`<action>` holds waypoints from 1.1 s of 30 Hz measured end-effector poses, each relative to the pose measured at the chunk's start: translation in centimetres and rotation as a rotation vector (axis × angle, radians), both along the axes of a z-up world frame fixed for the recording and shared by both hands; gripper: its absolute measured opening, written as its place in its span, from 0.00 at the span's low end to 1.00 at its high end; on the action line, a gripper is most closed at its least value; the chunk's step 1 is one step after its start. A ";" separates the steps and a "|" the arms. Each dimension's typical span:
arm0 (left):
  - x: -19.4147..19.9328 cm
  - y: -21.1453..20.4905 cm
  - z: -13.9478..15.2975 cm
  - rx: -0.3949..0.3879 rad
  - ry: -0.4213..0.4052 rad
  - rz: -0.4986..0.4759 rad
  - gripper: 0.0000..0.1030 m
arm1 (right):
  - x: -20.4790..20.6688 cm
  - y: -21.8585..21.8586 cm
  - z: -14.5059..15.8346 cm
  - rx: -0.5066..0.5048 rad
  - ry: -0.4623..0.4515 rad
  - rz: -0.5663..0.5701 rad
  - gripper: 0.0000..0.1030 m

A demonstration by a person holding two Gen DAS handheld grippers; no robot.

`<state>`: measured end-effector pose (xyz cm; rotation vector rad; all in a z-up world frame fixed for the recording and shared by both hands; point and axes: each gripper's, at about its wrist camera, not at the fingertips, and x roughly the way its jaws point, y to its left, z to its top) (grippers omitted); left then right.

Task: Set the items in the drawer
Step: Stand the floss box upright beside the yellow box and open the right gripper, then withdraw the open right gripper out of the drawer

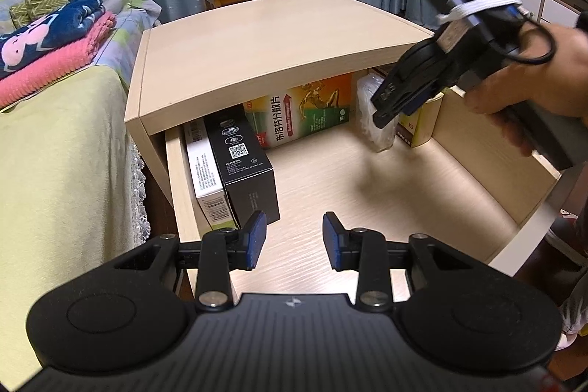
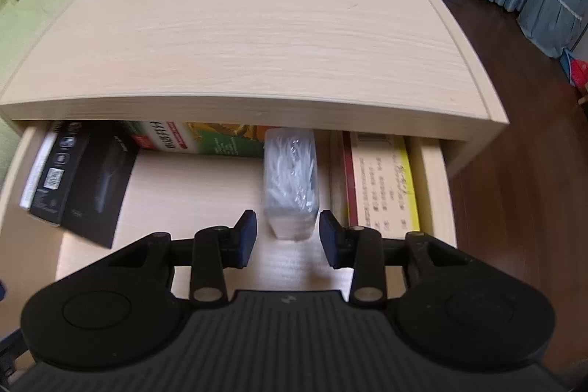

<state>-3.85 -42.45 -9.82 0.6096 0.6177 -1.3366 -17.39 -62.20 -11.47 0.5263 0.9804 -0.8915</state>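
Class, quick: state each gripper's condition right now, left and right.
Left gripper: open, holding nothing, above the drawer.
Right gripper: open, holding nothing, the clear packet just ahead of it.

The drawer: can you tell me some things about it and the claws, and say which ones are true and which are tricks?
1. The drawer is pulled open. True.
2. The left claw grips a black box. False: it is open and holds nothing; the black box stands in the drawer.
3. The clear packet of white bits lies in the drawer. True.
4. The right claw is shut tight on the packet. False: it is open, its fingers apart.
5. The green and orange box sits on top of the cabinet. False: it stands at the drawer's back.
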 end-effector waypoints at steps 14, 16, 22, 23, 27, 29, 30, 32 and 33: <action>0.7 1.0 0.6 -0.032 0.015 0.020 0.40 | 2.3 0.7 -2.0 0.145 -0.110 -0.005 0.31; 0.9 1.1 0.4 -0.030 0.019 0.022 0.40 | 2.8 0.4 -2.6 0.140 -0.091 -0.004 0.31; 1.5 1.4 0.1 -0.036 0.032 0.027 0.40 | 2.9 -0.4 -3.5 0.096 -0.062 -0.025 0.31; 1.5 1.4 0.1 -0.038 0.034 0.027 0.40 | 2.9 -0.5 -3.6 0.088 -0.062 -0.029 0.31; 1.7 1.4 0.0 -0.042 0.037 0.021 0.40 | 2.8 -1.0 -3.8 0.056 -0.059 -0.041 0.31; 1.7 1.4 0.0 -0.044 0.039 0.020 0.40 | 2.7 -1.2 -3.9 0.040 -0.058 -0.048 0.32; 1.7 1.4 0.0 -0.045 0.040 0.019 0.40 | 2.7 -1.3 -4.0 0.032 -0.058 -0.051 0.32; 1.7 1.4 -0.1 -0.044 0.042 0.016 0.40 | 2.6 -1.6 -4.1 0.017 -0.056 -0.057 0.32; 1.7 1.4 -0.2 -0.043 0.041 0.015 0.40 | 2.6 -1.6 -4.1 0.021 -0.056 -0.052 0.33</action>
